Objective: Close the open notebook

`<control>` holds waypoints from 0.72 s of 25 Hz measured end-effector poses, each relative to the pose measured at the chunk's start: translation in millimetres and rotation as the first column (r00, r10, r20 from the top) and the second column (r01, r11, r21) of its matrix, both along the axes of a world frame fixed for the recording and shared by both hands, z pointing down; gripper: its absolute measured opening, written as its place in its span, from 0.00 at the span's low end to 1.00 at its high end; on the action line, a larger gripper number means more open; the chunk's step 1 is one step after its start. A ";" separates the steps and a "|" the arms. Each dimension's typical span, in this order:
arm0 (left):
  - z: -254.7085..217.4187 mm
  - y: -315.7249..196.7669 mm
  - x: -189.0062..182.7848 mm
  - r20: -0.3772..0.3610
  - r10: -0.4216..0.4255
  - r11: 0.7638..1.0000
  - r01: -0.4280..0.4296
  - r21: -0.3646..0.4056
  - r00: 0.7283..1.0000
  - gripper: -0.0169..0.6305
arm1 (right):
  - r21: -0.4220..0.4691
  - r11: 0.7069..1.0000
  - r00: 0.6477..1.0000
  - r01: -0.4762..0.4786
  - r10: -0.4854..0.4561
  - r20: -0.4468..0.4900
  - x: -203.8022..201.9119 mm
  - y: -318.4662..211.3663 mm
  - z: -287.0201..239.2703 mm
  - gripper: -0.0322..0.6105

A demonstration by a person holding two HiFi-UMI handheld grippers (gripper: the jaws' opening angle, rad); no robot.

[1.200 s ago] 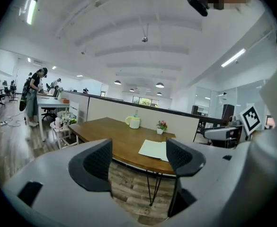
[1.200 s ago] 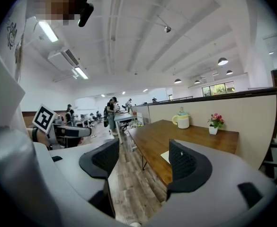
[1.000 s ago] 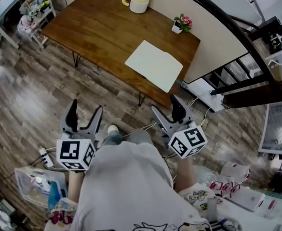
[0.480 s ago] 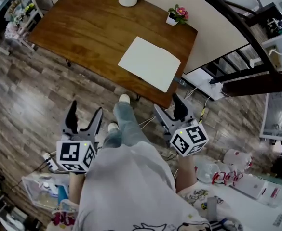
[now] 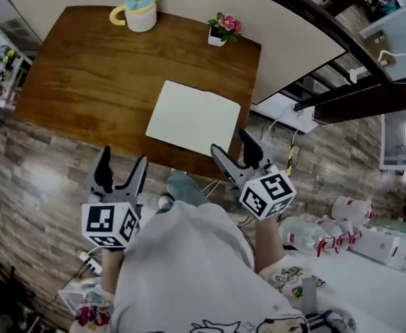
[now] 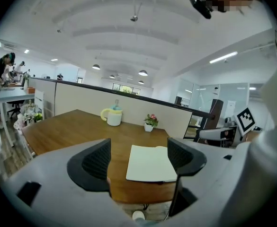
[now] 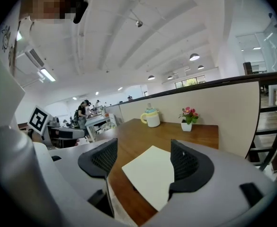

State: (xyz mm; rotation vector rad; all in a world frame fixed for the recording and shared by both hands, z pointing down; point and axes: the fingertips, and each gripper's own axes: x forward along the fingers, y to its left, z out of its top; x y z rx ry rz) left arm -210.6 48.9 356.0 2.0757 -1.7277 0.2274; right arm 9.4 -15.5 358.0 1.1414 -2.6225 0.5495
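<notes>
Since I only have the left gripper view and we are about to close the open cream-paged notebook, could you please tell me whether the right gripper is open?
Observer: Yes. The right gripper view shows the right gripper with its jaws apart and nothing between them.
Operator: Thank you. Which gripper appears nearer to the target?
Observer: The right one. In the head view its tips overlap the near right corner of the cream-paged notebook. The left gripper shows at the near edge of the brown wooden table, left of the pages.
</notes>
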 end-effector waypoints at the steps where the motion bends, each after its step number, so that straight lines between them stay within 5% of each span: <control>1: -1.3 -14.5 3.5 0.000 0.014 1.000 -0.014 0.002 1.000 0.56 | 0.001 1.000 1.000 -0.009 0.009 0.000 2.5 -10.8 -1.1 0.53; 18: -5.7 -143.5 43.2 0.000 0.160 0.987 -0.160 0.002 0.987 0.56 | -0.019 0.989 0.989 -0.149 0.149 0.005 43.7 -91.9 1.9 0.53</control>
